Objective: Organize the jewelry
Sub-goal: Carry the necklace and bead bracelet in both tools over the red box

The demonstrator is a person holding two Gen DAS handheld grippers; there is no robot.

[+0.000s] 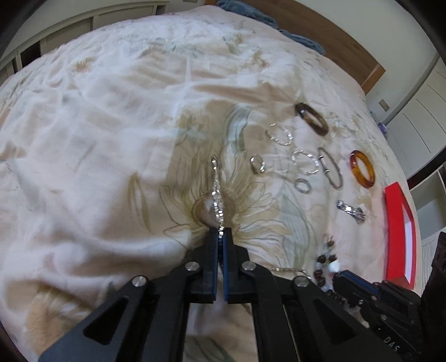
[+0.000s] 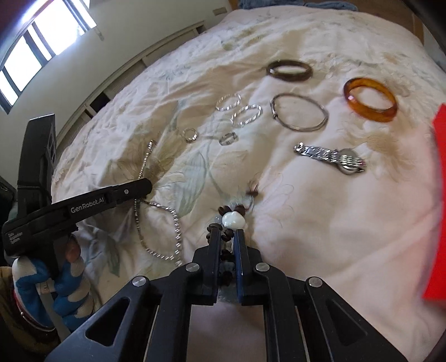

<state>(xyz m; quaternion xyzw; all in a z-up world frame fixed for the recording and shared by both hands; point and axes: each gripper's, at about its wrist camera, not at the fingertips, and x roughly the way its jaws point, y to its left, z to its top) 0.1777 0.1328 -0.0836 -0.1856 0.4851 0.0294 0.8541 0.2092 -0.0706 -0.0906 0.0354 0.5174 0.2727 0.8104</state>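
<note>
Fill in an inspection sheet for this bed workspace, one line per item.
Surface: floral bedspread, wrinkled.
Job's things: silver chain necklace, beaded bracelet, dark brown bangle, amber bangle, thin metal bangle, two twisted silver hoops, two small rings, silver watch, red box at the right edge.
Clutter: blue towel at the far end of the bed.
Grippers: left hand-held gripper shut on the necklace; right hand-held gripper closed around the bracelet.
Cables: nothing seen.
Surroundings: window, wooden headboard.
</note>
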